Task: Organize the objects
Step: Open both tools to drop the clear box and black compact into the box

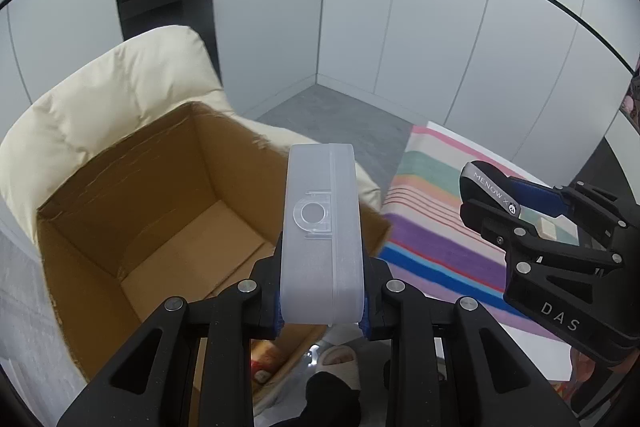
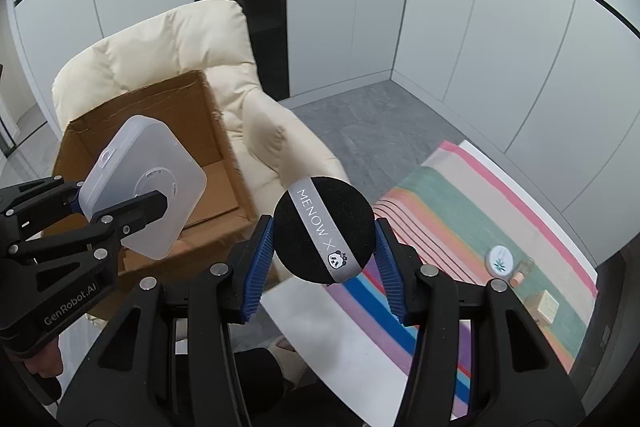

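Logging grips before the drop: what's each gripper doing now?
Left gripper: closed on the translucent plastic case.
Right gripper: closed on the black powder puff.

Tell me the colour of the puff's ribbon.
Silver-grey, with white lettering, across the black puff; clearest in the right wrist view.

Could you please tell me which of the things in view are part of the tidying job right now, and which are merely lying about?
In the job:
- frosted plastic case, clamped in the left gripper
- black powder puff, clamped in the right gripper
- open cardboard box on the armchair

Lying about:
- round tin on the striped cloth
- small carton beside it
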{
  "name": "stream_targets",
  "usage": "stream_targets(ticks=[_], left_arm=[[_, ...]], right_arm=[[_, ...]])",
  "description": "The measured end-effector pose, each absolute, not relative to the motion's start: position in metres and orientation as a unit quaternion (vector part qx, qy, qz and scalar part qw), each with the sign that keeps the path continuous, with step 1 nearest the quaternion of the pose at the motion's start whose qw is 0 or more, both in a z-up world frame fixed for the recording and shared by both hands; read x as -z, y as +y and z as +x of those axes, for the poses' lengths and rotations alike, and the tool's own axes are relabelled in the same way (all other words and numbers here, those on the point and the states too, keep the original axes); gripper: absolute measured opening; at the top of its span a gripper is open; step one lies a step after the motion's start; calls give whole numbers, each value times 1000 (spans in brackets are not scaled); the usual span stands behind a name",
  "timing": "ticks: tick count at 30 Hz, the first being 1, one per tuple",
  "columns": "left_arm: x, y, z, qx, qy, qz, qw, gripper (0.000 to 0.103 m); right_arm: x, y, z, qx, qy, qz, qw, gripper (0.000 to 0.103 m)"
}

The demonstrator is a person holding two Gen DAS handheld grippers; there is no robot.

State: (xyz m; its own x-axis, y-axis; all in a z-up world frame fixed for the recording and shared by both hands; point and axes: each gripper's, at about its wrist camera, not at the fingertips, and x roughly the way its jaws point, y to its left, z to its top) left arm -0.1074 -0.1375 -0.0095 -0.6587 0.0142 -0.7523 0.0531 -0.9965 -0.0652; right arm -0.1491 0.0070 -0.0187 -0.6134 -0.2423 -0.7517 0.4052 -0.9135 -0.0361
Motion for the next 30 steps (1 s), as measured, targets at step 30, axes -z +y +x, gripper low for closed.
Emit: stream_targets(ticks=[30], left_arm=[[11,-249,-51,905,85,402,111,57]], right_arm=[[23,-122,-131,865,140,393,277,52]])
